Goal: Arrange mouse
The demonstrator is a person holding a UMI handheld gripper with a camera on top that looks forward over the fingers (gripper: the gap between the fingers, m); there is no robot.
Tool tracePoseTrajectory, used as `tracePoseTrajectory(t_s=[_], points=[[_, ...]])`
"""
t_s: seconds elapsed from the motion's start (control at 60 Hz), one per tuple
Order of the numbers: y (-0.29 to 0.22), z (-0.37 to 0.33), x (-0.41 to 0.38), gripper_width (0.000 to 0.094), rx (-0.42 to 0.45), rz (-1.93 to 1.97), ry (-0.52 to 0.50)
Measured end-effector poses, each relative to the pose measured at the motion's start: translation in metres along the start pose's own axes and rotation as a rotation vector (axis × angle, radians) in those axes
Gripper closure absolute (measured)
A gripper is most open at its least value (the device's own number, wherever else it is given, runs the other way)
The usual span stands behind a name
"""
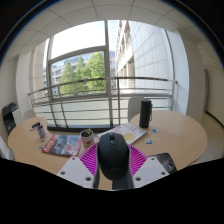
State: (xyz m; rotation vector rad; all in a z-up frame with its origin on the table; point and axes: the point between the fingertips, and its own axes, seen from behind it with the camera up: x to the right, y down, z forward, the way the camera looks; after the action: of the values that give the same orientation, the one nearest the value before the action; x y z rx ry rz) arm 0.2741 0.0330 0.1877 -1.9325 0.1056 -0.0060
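Observation:
A black computer mouse sits between my two fingers, pressed by the magenta pads on both sides. It is held up above the wooden table, with its nose pointing away from me. My gripper is shut on it. The mouse hides the part of the table just ahead of the fingers.
On the table stand a tall black cylinder, a small cup, a bottle, a booklet, a pinkish book and a dark flat device. A window and balcony rail lie beyond.

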Motion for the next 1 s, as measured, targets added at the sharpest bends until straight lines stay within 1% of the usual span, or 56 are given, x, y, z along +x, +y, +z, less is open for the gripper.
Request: tracePoseTrajectory(t_s=[0.033,0.117,0.167,0.183,0.25,0.267,0.317,0.4,0.467,0.483,0.533,0.567,0.65,0.767,0.883,1.0], points=[[0.015,0.016,0.029,0.0563,-0.059,0.008,0.034],[0.079,0.048,0.086,0.0562,-0.189,-0.001,0.083],[0.108,0.058,0.109,0.0559,-0.241,-0.014,0.104],[0.127,0.067,0.115,0.0557,-0.252,-0.014,0.110],[0.145,0.067,0.130,0.0544,-0.293,-0.020,0.121],[0.150,0.068,0.133,0.0522,-0.304,-0.022,0.124],[0.165,0.075,0.139,0.0495,-0.332,-0.021,0.127],[0.179,0.078,0.141,0.0422,-0.363,0.003,0.113],[0.174,0.075,0.139,0.0348,-0.359,0.005,0.105],[0.172,0.075,0.139,0.0307,-0.355,0.005,0.102],[0.164,0.069,0.136,0.0145,-0.342,0.000,0.092],[0.155,0.062,0.134,0.0081,-0.334,-0.008,0.085],[0.137,0.040,0.131,0.0107,-0.301,-0.039,0.085],[0.111,-0.006,0.121,0.0091,-0.267,-0.059,0.080],[0.091,-0.068,0.113,0.0093,-0.224,-0.086,0.091],[0.080,-0.134,0.106,0.0092,-0.201,-0.099,0.098]])
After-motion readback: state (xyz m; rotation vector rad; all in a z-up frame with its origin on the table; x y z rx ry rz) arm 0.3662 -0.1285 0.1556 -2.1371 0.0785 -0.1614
